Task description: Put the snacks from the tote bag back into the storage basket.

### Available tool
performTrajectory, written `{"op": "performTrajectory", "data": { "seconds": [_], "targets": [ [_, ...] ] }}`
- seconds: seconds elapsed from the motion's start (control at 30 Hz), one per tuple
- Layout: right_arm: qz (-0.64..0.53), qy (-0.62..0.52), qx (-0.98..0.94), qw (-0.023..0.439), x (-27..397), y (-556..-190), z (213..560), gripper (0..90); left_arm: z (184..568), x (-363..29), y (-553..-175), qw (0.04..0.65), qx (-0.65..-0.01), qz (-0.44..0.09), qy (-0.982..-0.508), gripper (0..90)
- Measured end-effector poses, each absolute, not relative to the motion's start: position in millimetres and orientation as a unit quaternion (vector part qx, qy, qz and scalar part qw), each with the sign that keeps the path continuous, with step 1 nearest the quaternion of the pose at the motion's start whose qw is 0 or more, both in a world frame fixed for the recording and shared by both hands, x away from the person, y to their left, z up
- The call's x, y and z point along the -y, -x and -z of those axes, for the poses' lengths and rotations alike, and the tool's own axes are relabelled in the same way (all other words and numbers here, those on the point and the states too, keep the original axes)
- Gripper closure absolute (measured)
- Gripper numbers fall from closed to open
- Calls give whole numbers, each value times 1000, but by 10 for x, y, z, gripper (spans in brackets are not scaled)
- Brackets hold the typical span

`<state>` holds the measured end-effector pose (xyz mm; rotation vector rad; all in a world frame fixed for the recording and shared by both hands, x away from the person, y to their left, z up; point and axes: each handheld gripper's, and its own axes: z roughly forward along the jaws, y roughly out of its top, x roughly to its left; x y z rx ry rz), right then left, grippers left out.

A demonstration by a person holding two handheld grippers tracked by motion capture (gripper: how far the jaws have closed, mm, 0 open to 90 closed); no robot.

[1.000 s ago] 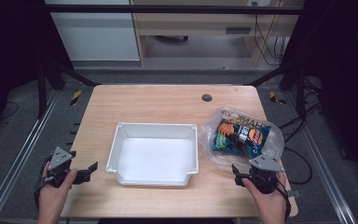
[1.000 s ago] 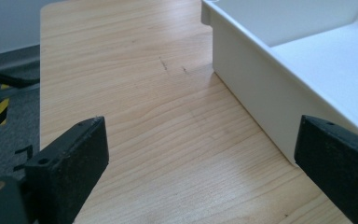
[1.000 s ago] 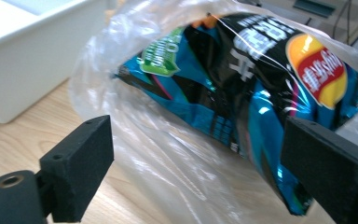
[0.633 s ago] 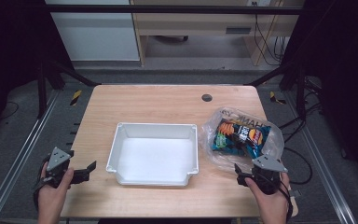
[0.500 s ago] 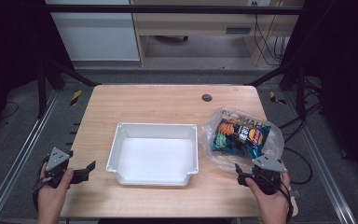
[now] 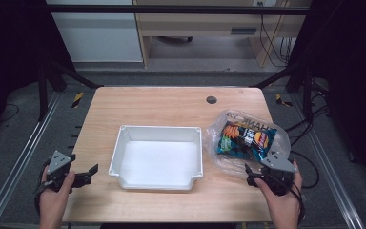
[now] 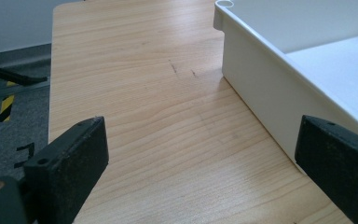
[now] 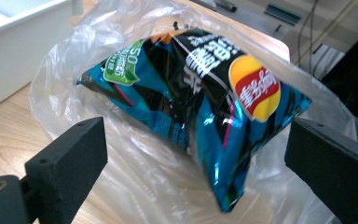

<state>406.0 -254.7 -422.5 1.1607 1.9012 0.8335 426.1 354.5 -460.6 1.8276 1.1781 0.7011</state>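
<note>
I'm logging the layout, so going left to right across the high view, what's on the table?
Left gripper with fingers open → empty white rectangular plastic tray → clear plastic bag holding a blue-and-black snack packet → right gripper, fingers open.

Grey floor, perhaps carpeted.

The clear plastic bag reads "HANK" along its far edge, and the chip packet inside bears "50" on a green badge.

Bare bench lies open beyond the white tray; the tray blocks the centre, and the bagged crisp packet crowds the right edge
</note>
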Motion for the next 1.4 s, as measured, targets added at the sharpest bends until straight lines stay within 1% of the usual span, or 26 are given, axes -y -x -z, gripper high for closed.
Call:
{"op": "performTrajectory", "data": {
  "seconds": [0.17, 0.37, 0.43, 0.57, 0.67, 0.93, 1.13, 1.33, 1.4],
  "targets": [
    [-314, -436, -761, 363, 2657, -4197, 4054, 57, 4588, -3542, -4245, 415, -467, -282, -728, 23],
    [-288, -416, -793, 338, 2739, -4370, 3953, 56, 4573, -3534, -4231, 415, -468, -286, -726, 23],
    [-289, -413, -802, 321, 2755, -4421, 3944, 56, 4569, -3536, -4225, 417, -469, -288, -723, 24],
    [-280, -402, -813, 314, 2748, -4477, 3951, 55, 4557, -3527, -4219, 418, -466, -289, -724, 24],
    [-281, -390, -825, 298, 2728, -4534, 3955, 50, 4531, -3513, -4186, 422, -465, -287, -723, 23],
    [-276, -377, -838, 282, 2719, -4660, 3860, 62, 4507, -3507, -4150, 442, -472, -267, -714, 23],
    [-282, -379, -841, 263, 2750, -4738, 3842, 62, 4495, -3494, -4131, 440, -467, -273, -716, 23],
    [-285, -382, -840, 260, 2778, -4782, 3774, 62, 4492, -3476, -4136, 435, -461, -278, -722, 23],
    [-281, -371, -850, 245, 2806, -4834, 3730, 56, 4488, -3473, -4135, 438, -459, -279, -721, 23]
  ]
}}
